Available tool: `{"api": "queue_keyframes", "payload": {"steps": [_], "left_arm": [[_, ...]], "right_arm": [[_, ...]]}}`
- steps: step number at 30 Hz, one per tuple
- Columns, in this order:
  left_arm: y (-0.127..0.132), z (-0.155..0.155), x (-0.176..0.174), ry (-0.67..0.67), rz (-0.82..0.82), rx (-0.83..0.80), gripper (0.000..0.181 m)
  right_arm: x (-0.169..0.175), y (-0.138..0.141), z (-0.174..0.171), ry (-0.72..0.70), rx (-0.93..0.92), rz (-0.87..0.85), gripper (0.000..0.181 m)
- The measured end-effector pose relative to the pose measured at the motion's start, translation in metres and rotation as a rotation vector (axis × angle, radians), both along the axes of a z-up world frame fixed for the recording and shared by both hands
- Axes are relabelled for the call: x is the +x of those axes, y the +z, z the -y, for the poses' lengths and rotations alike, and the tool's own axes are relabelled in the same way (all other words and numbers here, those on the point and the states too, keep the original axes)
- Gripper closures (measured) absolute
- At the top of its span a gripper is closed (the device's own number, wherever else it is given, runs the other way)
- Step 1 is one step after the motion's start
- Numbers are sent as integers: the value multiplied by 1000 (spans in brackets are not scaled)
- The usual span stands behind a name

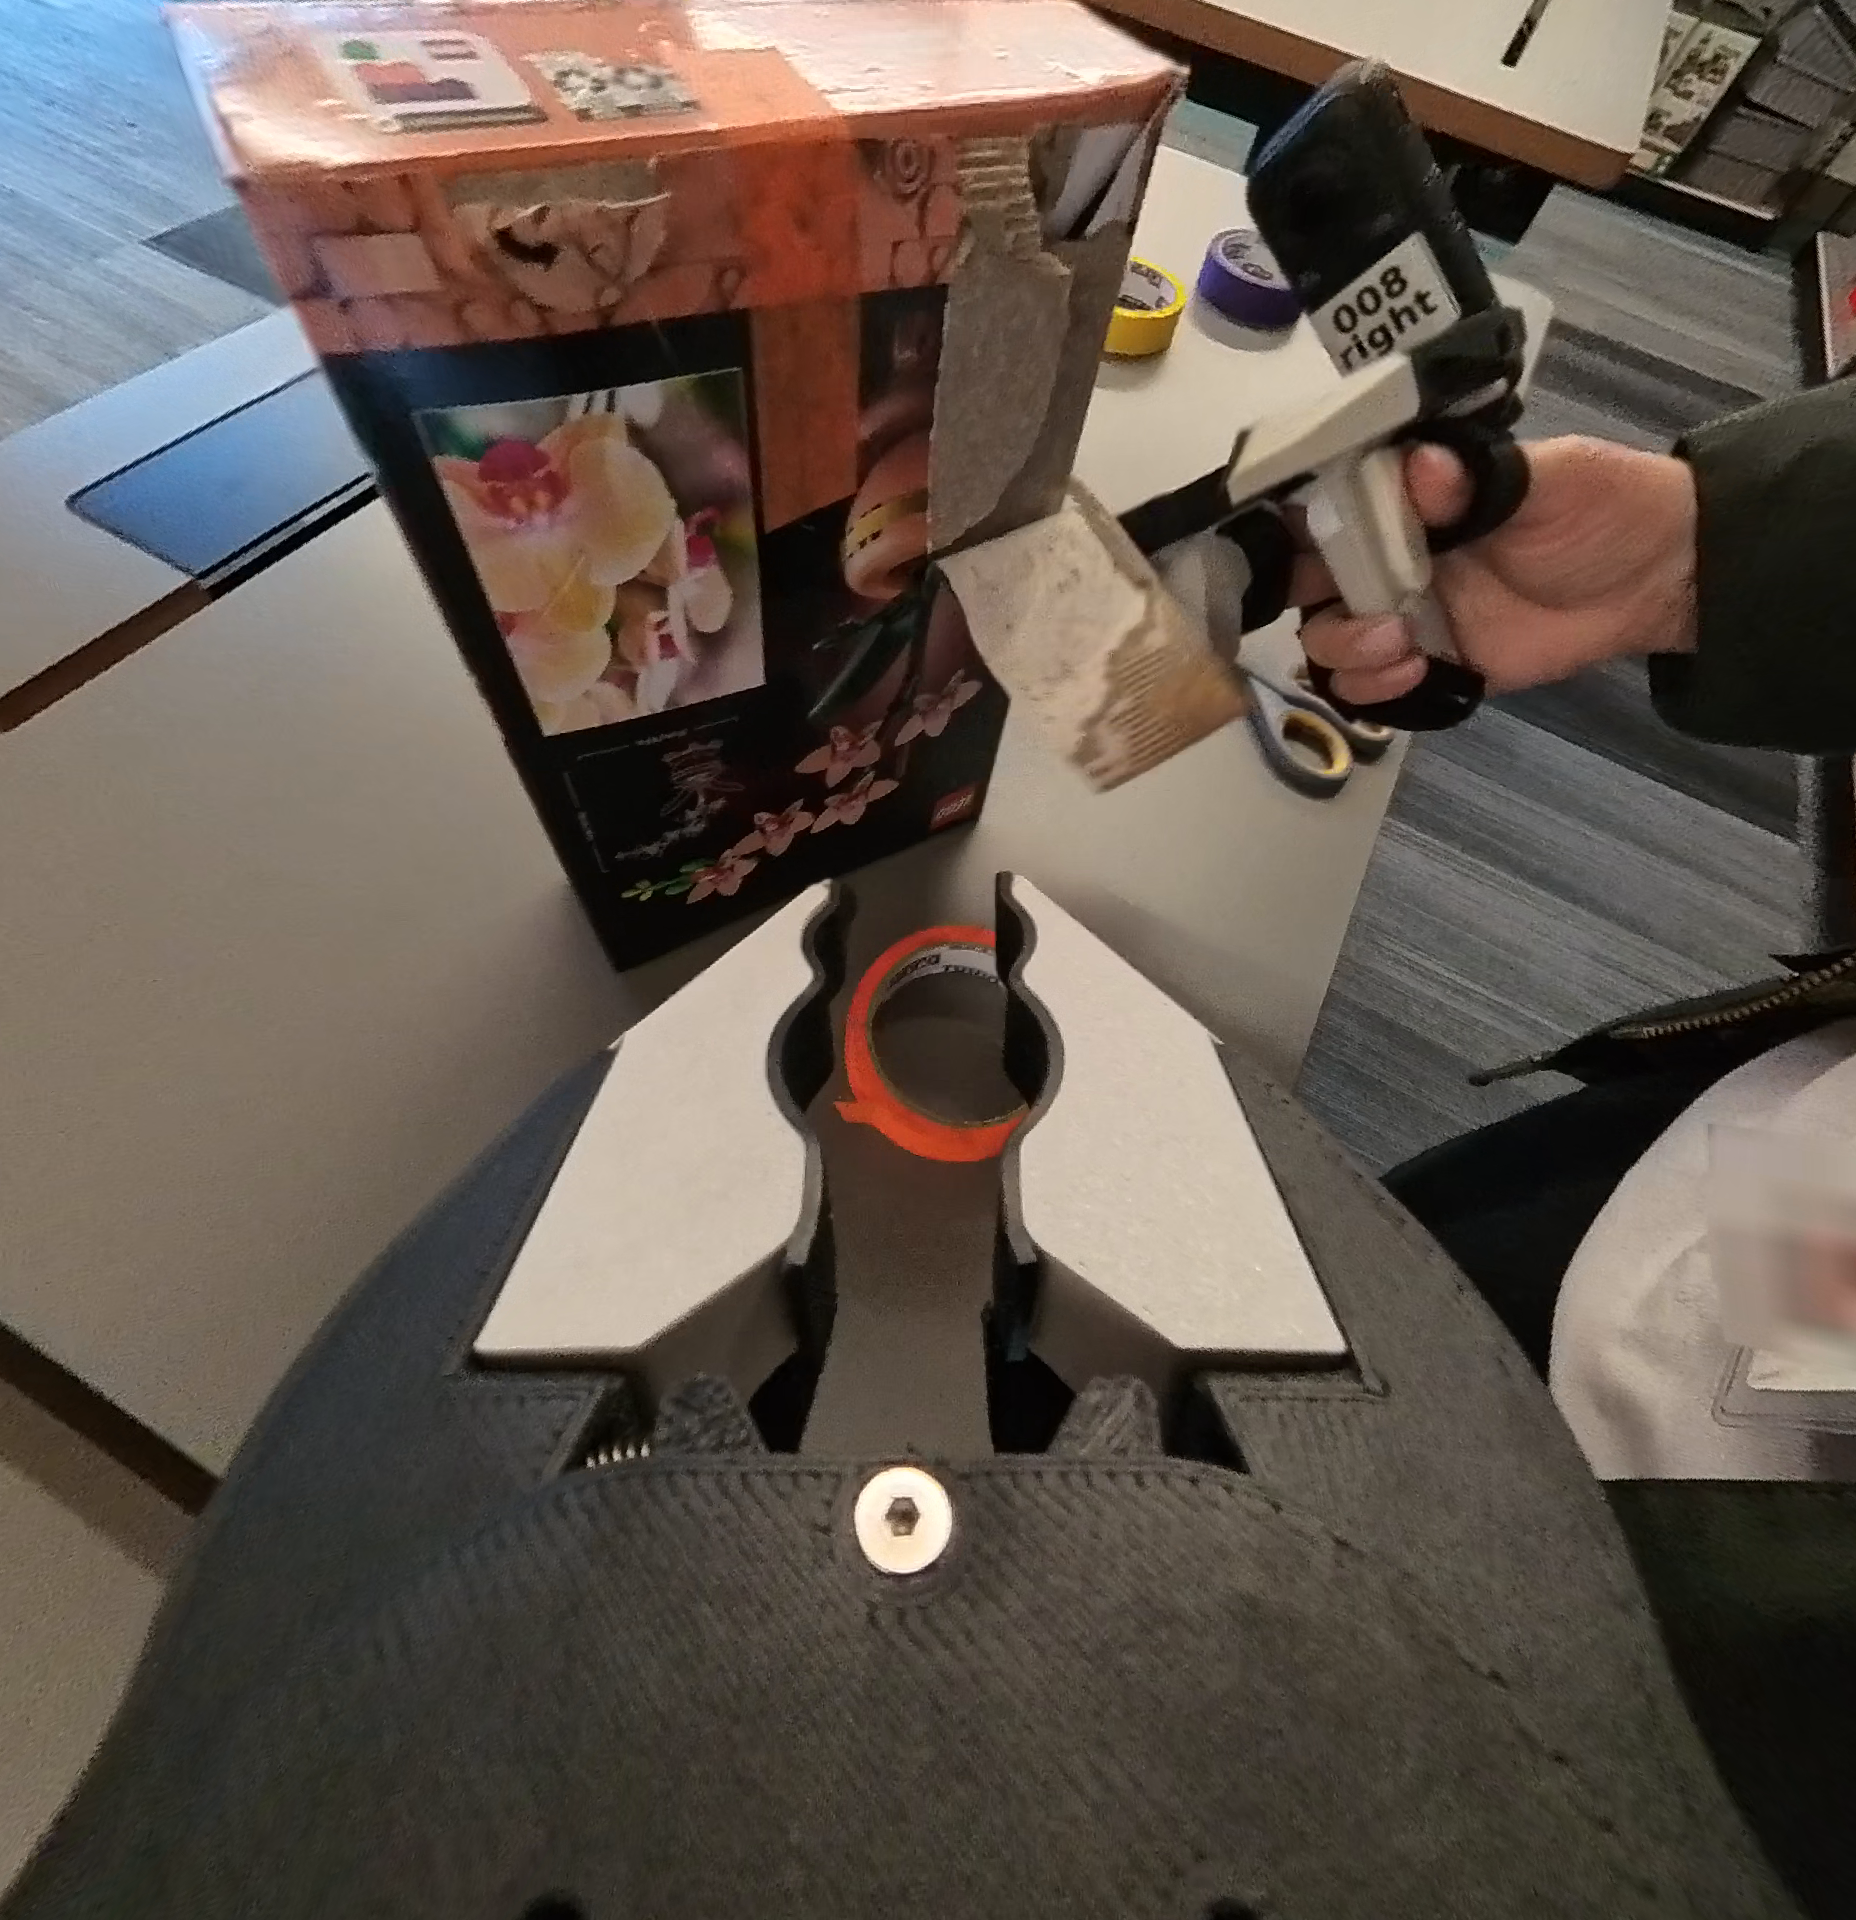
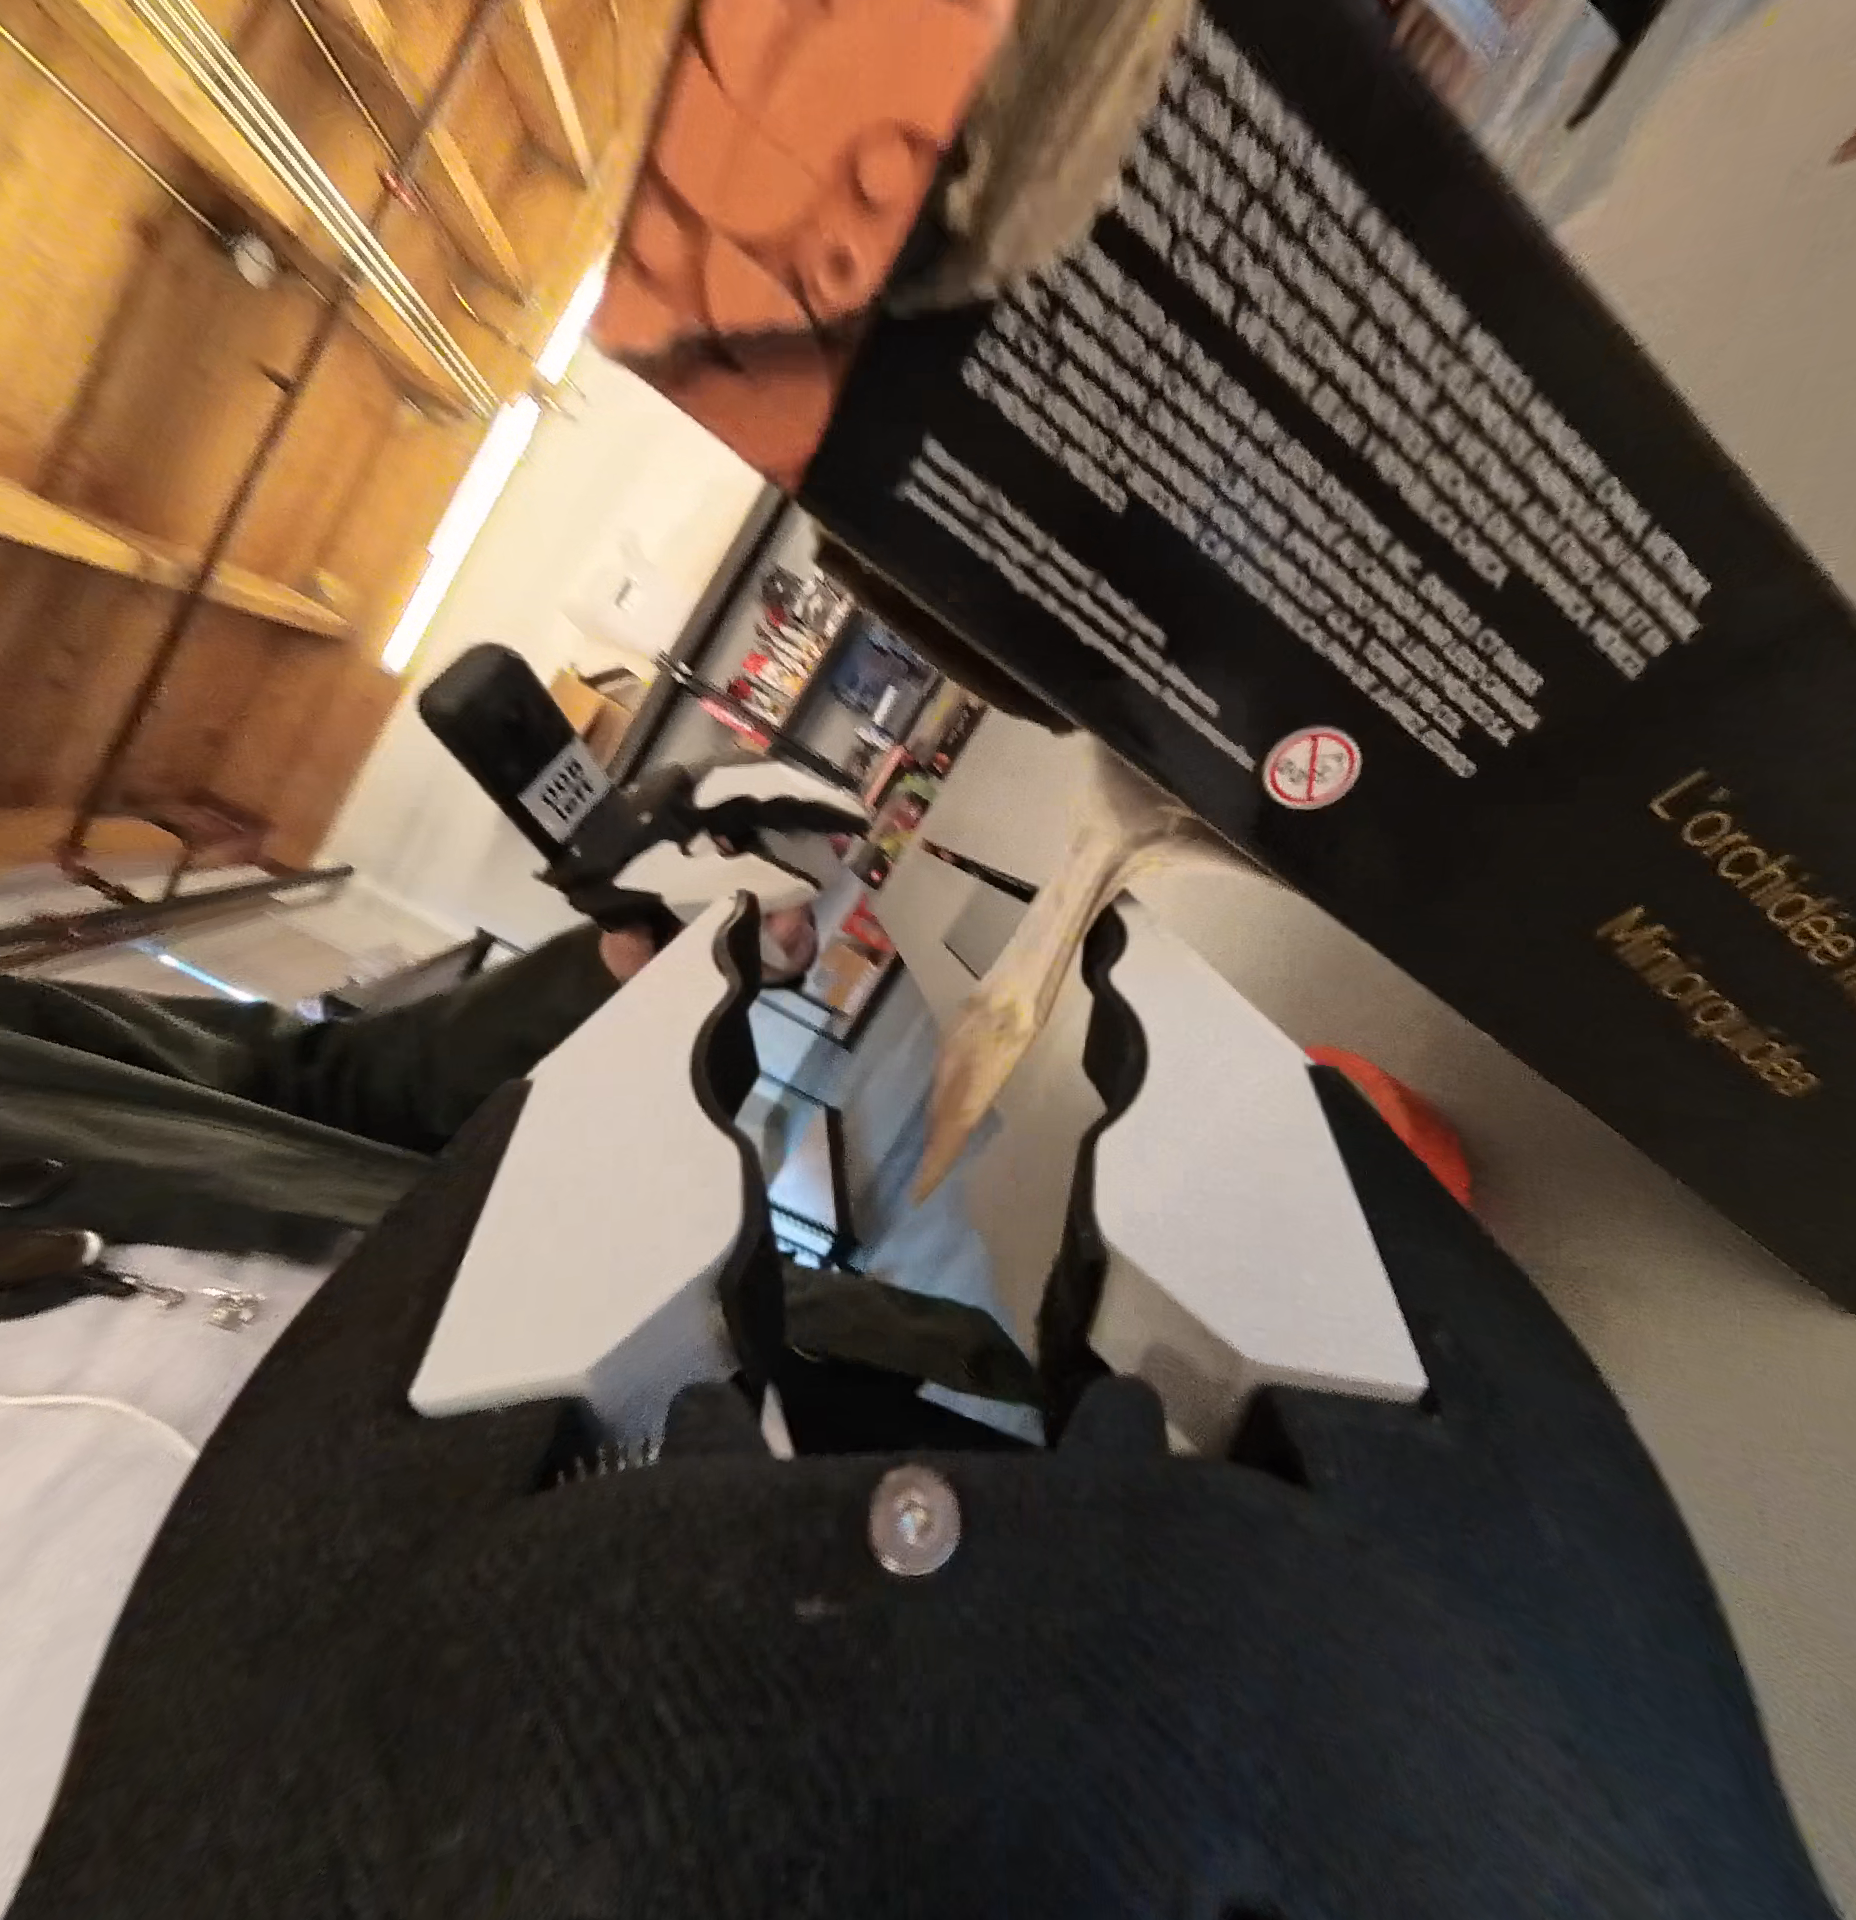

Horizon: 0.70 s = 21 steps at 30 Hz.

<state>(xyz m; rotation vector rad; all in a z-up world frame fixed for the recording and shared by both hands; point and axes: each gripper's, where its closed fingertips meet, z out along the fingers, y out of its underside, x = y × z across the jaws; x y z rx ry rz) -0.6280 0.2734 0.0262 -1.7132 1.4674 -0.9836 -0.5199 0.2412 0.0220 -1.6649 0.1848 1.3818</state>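
A: How are the 2 grippers set?

B: The left gripper (image 1: pixel 921 883) is held released, its jaws apart over the orange tape roll (image 1: pixel 908 1132), which lies flat on the table (image 1: pixel 228 883) just in front of the flower-printed box (image 1: pixel 591 540). Contact with the roll cannot be judged. The right gripper (image 2: pixel 922 914) is also spread wide; a torn cardboard strip (image 2: pixel 991 1039) hanging from the box's corner is seen between its jaws, not pinched.

A: What could go wrong?

B: The strip is already ragged, so it could be ripped off short if tugged sideways. The box stands upright and is steadied by nothing, so it could be tipped toward the roll. The roll could be nudged away by 1 finger.
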Motion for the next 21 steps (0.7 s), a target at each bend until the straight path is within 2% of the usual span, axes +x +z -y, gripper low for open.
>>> {"api": "queue_keyframes", "payload": {"steps": [7, 11, 13, 17, 21], "left_arm": [[-1, 15, 28, -103, 5, 13, 155], [1, 22, 44, -148, 16, 21, 155], [-1, 23, 51, -168, 9, 50, 155], [3, 17, 70, -176, 2, 194, 153], [21, 10, 91, -148, 36, 410, 140]], "right_arm": [[6, 23, 5, 16, -1, -38, 109], [8, 40, 4, 24, 24, -59, 110], [9, 39, 3, 21, 13, -41, 111], [11, 35, 6, 19, 3, -3, 111], [14, 33, 9, 6, -1, 28, 112]]}}
